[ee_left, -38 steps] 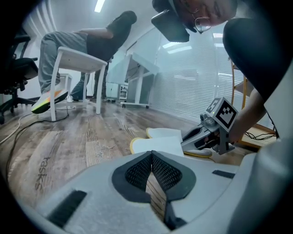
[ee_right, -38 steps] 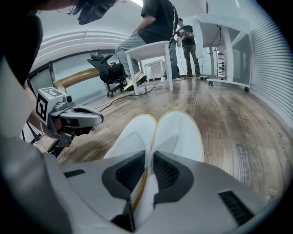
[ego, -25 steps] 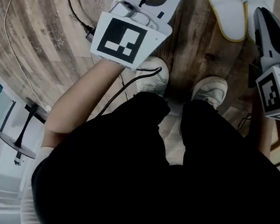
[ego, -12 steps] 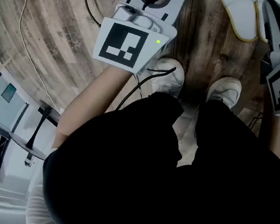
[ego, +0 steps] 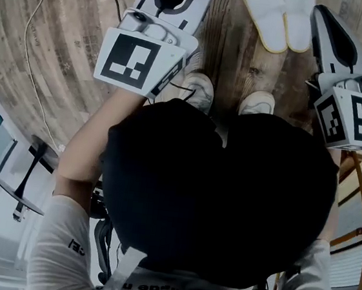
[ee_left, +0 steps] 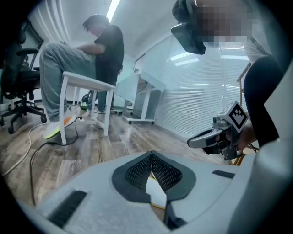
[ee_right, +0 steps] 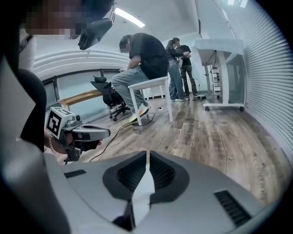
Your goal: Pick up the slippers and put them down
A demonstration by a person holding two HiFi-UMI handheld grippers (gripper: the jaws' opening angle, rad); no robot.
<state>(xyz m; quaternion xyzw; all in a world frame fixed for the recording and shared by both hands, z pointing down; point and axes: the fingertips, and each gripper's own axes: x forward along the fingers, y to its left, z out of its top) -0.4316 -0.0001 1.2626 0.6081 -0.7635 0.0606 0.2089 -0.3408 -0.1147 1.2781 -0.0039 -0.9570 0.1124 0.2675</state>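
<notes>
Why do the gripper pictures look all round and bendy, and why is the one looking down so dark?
Left gripper view: the wide lens curves the blinds and darkens the corners. Right gripper view: the same bend, and the ceiling light glares. Head view: dim, so the black trousers show no detail, while the white slippers stand out.

- Slippers (ego: 274,18): we see a white pair with yellow edging, side by side, rounded ends toward the person's feet.
- In each gripper view we see a white part of one between closed jaws.
</notes>
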